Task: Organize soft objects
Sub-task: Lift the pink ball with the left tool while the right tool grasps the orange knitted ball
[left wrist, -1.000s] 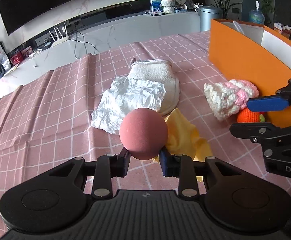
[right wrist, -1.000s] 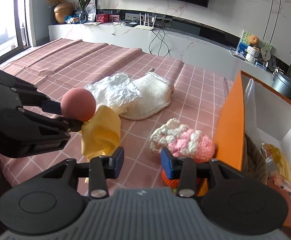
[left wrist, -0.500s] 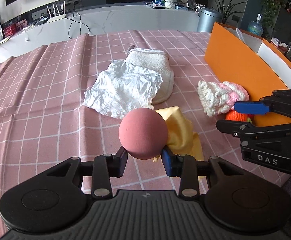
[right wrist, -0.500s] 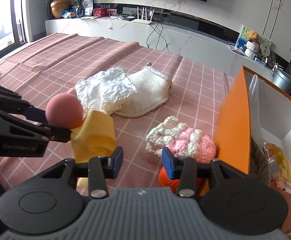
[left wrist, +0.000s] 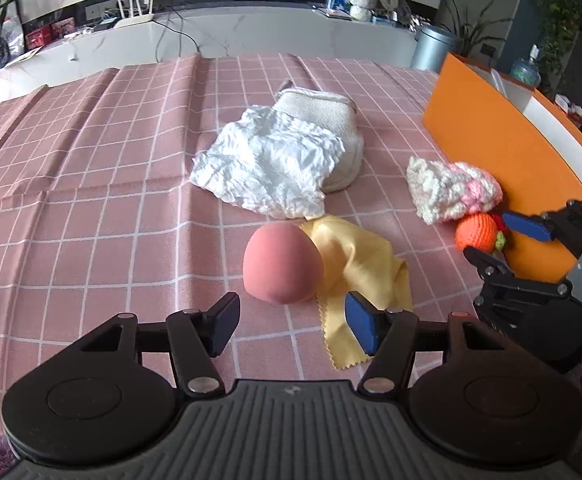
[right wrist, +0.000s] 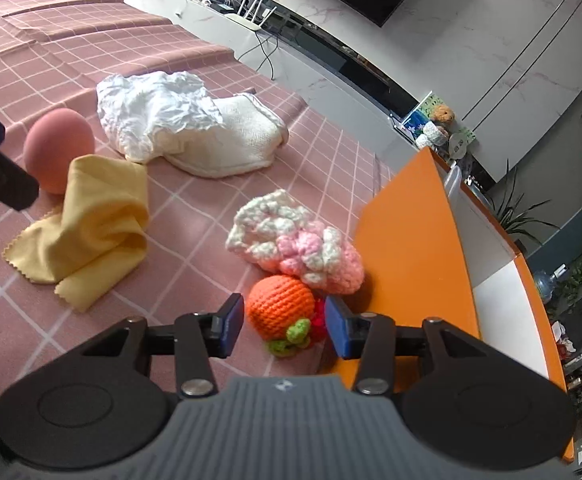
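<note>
A pink ball (left wrist: 283, 265) lies on the pink checked cloth (left wrist: 91, 200), touching a yellow cloth (left wrist: 361, 270). My left gripper (left wrist: 291, 326) is open and empty just short of the ball. My right gripper (right wrist: 285, 326) is open, its jaws on either side of an orange crocheted ball (right wrist: 281, 312). A white and pink crocheted piece (right wrist: 299, 246) lies behind that ball, against the orange box (right wrist: 407, 240). A crumpled white cloth (left wrist: 269, 170) rests on a cream towel (left wrist: 331, 120). The pink ball (right wrist: 59, 148) and yellow cloth (right wrist: 91, 224) also show in the right wrist view.
The orange box with a white inside (left wrist: 491, 136) stands at the right edge of the table. A white counter (left wrist: 211, 36) with a router, cables and a grey bin runs along the far side. My right gripper (left wrist: 531, 248) shows in the left wrist view.
My left gripper has opened and let go of the pink ball, which now lies on the cloth. My right gripper has moved forward and down around the orange crocheted ball.
</note>
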`<state>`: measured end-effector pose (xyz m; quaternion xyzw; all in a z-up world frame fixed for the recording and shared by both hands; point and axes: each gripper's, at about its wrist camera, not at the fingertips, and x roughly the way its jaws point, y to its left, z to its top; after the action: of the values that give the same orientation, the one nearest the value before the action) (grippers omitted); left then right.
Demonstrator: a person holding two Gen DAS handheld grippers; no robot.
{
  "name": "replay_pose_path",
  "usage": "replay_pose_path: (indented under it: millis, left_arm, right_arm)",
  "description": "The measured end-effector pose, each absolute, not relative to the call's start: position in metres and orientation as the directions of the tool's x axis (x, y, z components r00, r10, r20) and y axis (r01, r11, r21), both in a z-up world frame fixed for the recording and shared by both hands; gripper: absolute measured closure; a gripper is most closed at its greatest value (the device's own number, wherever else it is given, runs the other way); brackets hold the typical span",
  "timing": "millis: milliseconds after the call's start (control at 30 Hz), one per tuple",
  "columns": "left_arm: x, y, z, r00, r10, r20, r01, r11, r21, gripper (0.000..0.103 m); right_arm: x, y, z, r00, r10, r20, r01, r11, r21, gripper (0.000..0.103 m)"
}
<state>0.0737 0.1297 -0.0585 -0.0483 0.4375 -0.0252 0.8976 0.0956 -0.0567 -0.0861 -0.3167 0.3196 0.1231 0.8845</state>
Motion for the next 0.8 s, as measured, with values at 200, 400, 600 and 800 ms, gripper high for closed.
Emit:
replay_pose_path:
  millis: [200,400,600,800]
  left_arm:
    - [0.090,0.137,-0.062,0.660,-0.023,-0.751,-0.062,0.994,-0.085,0.030]
    - [0.105,0.131,-0.069,0.678,-0.022,-0.735,-0.038,0.997,-0.065,0.029]
    - [0.109,0.124,-0.077,0.675,-0.044,-0.736,-0.005,0.998,-0.064,0.042]
    - [0.104,0.125,-0.073,0.679,-0.021,-0.733,-0.023,0.998,-0.050,0.053]
  right_arm:
    - [0.101,-0.053,-0.092,0.761,0.016,-0.649,-0.418,0.777,-0.471,0.050]
    - [0.103,-0.049,-0.100,0.769,-0.004,-0.640,-0.412,0.761,-0.500,0.051]
    - [0.102,-0.053,-0.099,0.774,-0.001,-0.633,-0.405,0.767,-0.498,0.061]
    - [0.100,-0.056,-0.094,0.766,0.018,-0.642,-0.413,0.780,-0.470,0.062]
